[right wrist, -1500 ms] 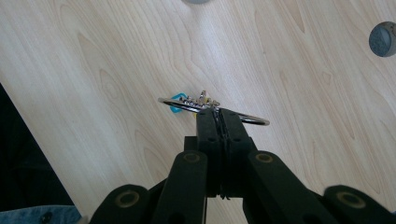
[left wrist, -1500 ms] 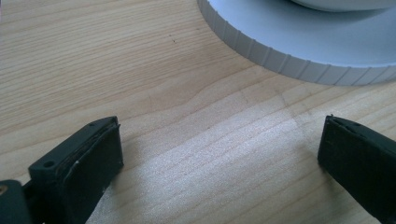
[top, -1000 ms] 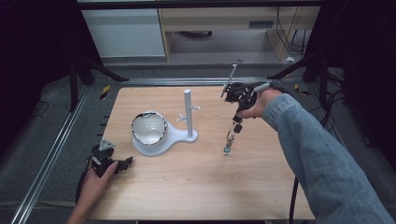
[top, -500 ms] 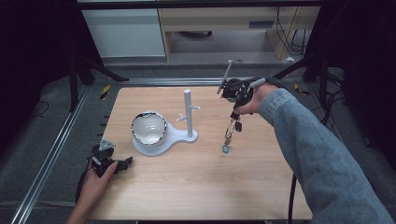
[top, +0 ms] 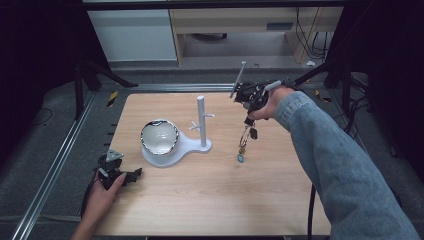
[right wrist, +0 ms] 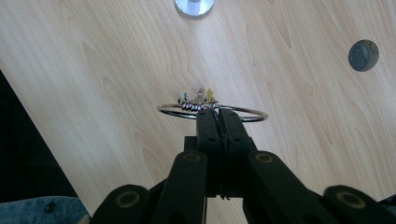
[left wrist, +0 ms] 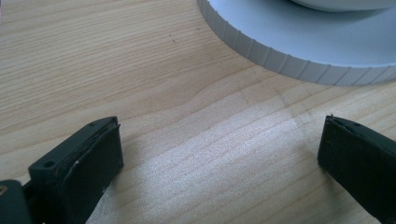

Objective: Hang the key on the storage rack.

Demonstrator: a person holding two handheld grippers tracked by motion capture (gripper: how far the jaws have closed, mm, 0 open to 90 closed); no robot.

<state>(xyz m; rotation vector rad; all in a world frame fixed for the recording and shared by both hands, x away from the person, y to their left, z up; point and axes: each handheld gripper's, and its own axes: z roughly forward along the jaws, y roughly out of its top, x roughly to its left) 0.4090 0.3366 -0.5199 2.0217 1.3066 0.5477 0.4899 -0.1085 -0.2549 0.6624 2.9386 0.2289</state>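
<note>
Resting left tool: low on the surface at its near left corner, held by the left hand; its jaws stand wide apart with bare wood between them in the left gripper view.
Stand: white, just beyond the left tool; its ribbed base edge lies close ahead of the jaws, not touching them.
Bowl: sits on the stand's round base, left of the post.
Post: upright, with short side pegs.
Charms: hang in a string below the right tool, above the surface and right of the stand; the lowest is a blue one.
Ring: thin metal hoop, clamped at its middle by the tool tips, charms bunched at its left part.
Right tool: pointing down, jaws pressed together on the ring, held by the right hand over the far right of the surface.
</note>
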